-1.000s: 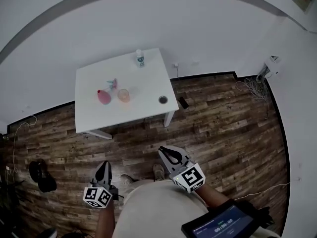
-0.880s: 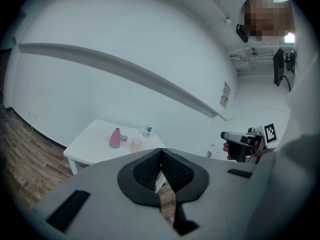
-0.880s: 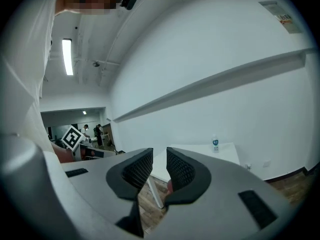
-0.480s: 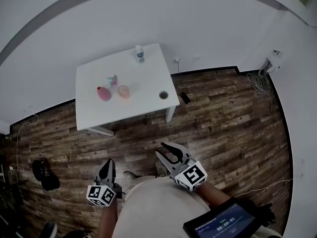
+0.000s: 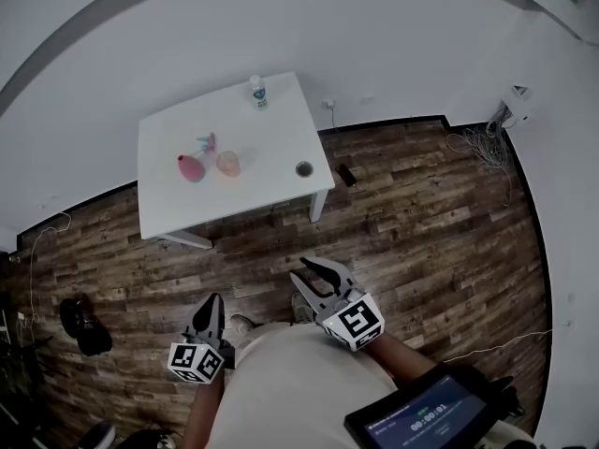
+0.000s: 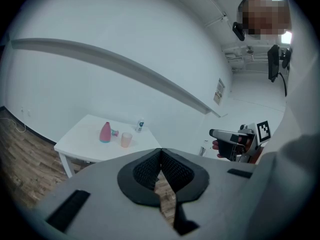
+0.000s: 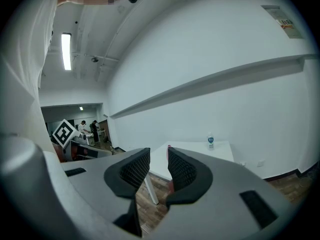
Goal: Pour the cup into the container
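Room: white wall (image 5: 187, 45) with a grey band (image 6: 100, 59) running along it, and a dark wood-plank floor (image 5: 421, 223). Loose cables (image 5: 477, 148) lie in the right-hand corner. A dark bundle (image 5: 77, 324) sits on the planks at far left.

Bench (image 5: 271, 148): white, square top, set close against the wall, well apart from you across the floor.

You stand back from it with both grippers held low by your body. Left gripper (image 5: 214, 299): jaws together, nothing in them. Right gripper (image 5: 312, 269): jaws a little apart, gap empty; the bench edge shows through it in the right gripper view. A tablet (image 5: 421, 417) sits at your right forearm.

On the bench:
- Pink container (image 5: 191, 167), upright, left of middle.
- Cup (image 5: 228, 163), peach-coloured, upright, just beside the container on its right. The head view does not settle whether they touch.
- Labelled bottle (image 5: 256, 92), standing at the far edge near the wall.
- Small dark ring (image 5: 303, 168), near the right front corner, apart from the rest.
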Motion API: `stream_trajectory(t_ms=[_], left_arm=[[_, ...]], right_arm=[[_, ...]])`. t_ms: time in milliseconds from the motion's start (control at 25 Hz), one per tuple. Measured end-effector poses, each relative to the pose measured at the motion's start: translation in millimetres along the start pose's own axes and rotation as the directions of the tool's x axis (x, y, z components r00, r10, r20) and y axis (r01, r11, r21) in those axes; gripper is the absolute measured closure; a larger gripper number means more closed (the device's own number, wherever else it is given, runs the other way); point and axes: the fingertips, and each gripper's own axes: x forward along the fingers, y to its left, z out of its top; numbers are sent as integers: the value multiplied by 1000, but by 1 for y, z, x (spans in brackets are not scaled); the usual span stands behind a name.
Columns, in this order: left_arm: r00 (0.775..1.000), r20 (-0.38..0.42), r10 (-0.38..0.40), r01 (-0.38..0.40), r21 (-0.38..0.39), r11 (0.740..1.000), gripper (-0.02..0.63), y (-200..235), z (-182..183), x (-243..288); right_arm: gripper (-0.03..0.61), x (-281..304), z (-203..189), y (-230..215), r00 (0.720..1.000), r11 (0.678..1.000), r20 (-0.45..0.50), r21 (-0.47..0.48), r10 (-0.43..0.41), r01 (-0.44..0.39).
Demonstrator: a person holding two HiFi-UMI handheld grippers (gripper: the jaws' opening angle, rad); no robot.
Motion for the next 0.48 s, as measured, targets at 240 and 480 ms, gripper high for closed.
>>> stream_trajectory(t_ms=[240,480], left_arm=[[1000,-12,-18,19,23,1000,601,-13,-2,5],[1000,-6,-20,20,23,1000,601,-12,-1,5]], right_arm=[[472,0,-1,1,1000,1000,-2,-14,10,-10],[472,2,-1,5,1000,999,-3,-32,15,-15]])
